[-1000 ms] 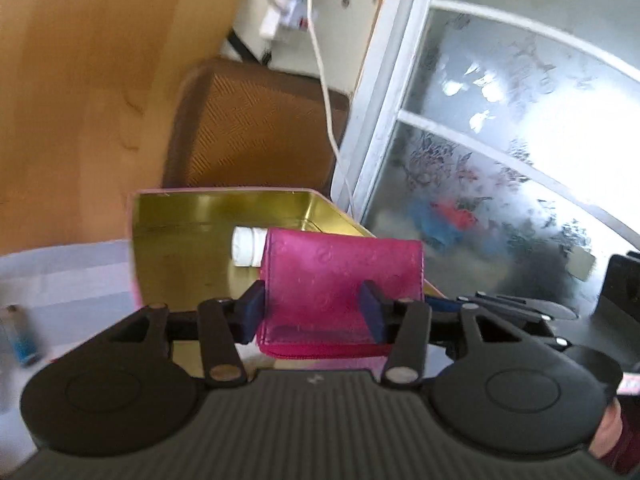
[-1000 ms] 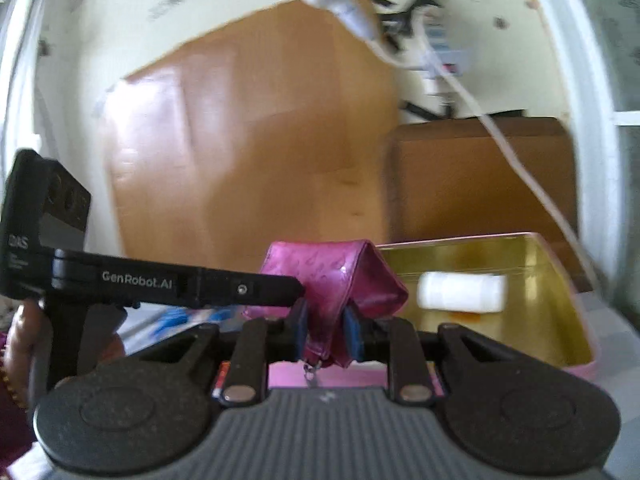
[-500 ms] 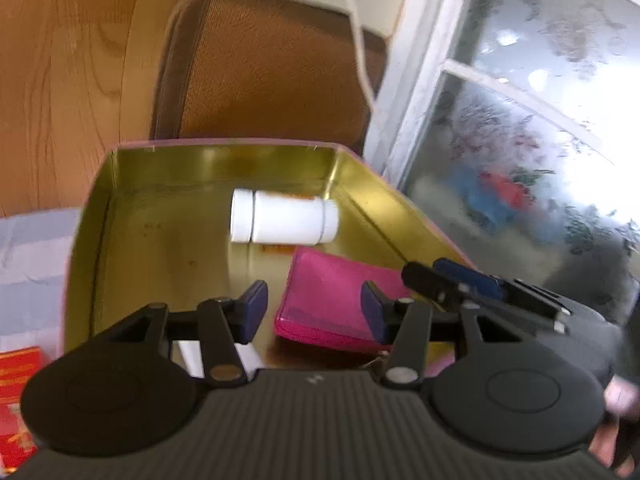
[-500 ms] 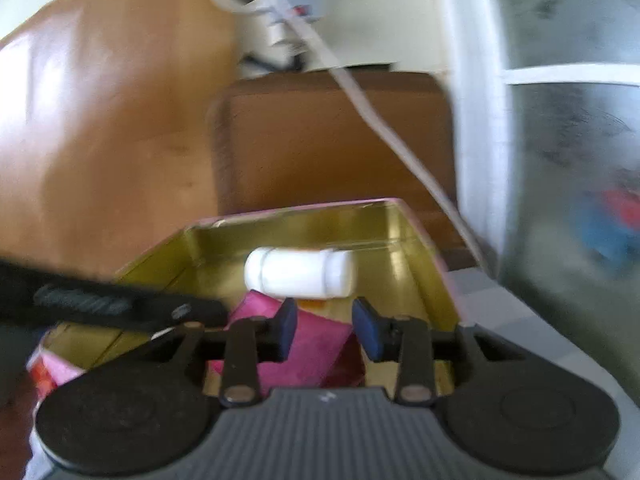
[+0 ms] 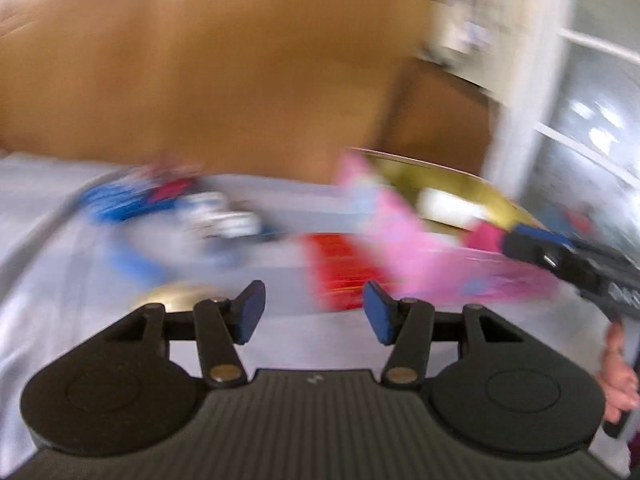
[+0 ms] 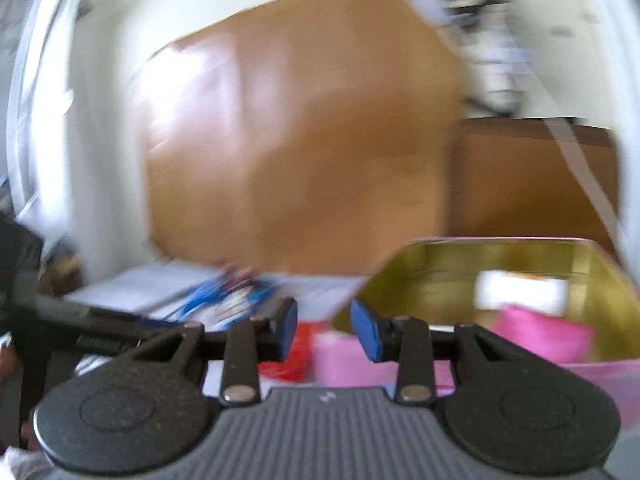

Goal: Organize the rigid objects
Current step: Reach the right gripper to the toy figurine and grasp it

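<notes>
While both views are smearing w/ motion blur, the left tool [image 5: 312, 310] is hanging released over the white-covered bench [image 5: 52, 280], nothing btwn its blue pads [image 5: 250, 312]. Right tool [image 6: 324, 330] is also standing released; its jaws have just been opening, and no item is sitting btwn them now. The pink wallet [image 6: 540, 338] is lying inside the gold-lined tin [image 6: 432, 272], at its near side, just in front of a white bottle [image 6: 520, 290] lying on its side farther back. From the left view the tin [image 5: 452, 180] is sitting at the far right of the bench, w/ the right tool's black body reaching in from the right edge and a hand [image 5: 618, 376] gripping it. A red packet [image 5: 340, 268] is lying on the bench just left of the tin's pink outer wall. Farther left, blue & white items [image 5: 172, 208] are lying too blurred to name. A brown wooden panel [image 6: 300, 140] is standing behind the bench.
</notes>
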Demonstrator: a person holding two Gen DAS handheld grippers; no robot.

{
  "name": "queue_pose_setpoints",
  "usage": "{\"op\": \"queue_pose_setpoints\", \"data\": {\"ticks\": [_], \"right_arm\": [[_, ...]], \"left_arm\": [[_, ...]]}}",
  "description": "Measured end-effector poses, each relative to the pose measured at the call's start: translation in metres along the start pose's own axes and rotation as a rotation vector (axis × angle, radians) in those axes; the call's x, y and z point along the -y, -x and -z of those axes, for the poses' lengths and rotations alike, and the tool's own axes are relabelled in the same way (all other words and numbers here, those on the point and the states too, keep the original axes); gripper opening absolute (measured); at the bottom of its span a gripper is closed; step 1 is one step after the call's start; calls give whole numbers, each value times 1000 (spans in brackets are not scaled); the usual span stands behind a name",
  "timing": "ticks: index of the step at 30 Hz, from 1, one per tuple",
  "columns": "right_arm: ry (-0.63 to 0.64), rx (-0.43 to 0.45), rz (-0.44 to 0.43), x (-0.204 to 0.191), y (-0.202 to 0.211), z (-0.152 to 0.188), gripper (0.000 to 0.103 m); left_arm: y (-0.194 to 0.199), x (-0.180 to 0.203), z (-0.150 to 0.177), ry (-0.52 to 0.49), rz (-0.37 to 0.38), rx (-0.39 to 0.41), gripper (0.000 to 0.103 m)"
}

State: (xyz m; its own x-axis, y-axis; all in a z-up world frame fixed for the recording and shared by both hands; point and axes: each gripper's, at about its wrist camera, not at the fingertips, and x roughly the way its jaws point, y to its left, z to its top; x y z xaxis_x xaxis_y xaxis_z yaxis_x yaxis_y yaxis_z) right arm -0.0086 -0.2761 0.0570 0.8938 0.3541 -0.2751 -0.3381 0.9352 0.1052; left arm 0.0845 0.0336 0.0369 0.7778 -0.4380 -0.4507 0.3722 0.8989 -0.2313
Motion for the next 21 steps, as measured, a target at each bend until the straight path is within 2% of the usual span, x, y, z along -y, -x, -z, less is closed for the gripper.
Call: {"op": "queue_pose_setpoints", "data": {"ticks": [3, 5, 7, 8, 9, 11, 14, 17, 18, 19, 21], "right_arm": [[64, -68, -75, -39, -42, -7, 33], [65, -114, -124, -62, -74, -14, 32], [36, -170, -139, -75, -115, -27, 32], [28, -193, -142, -80, -132, -31, 32], [23, -226, -146, -86, -153, -36, 32], [30, -281, -140, -96, -189, -40, 33], [81, -352, -76, -113, -234, -34, 35], [55, -375, -36, -111, -264, -36, 35], [43, -369, -33, -110, -270, -41, 39], [31, -367, -33, -110, -278, -46, 49], [4, -366, -46, -109, -293, -56, 55]], "left_arm": [[8, -50, 1, 65, -176, 42, 57], [10, -71, 1, 111, -234, 65, 57], [11, -83, 6, 162, -242, 87, 57], [9, -89, 8, 193, -240, 72, 55], [10, -92, 7, 203, -220, 85, 55], [15, -90, 6, 176, -214, 130, 56], [17, -85, 8, 146, -200, 136, 56], [17, -83, 7, 137, -198, 142, 56], [18, -85, 7, 140, -195, 141, 56], [18, -86, 6, 146, -192, 139, 56], [17, -90, 6, 159, -187, 135, 56]]}}
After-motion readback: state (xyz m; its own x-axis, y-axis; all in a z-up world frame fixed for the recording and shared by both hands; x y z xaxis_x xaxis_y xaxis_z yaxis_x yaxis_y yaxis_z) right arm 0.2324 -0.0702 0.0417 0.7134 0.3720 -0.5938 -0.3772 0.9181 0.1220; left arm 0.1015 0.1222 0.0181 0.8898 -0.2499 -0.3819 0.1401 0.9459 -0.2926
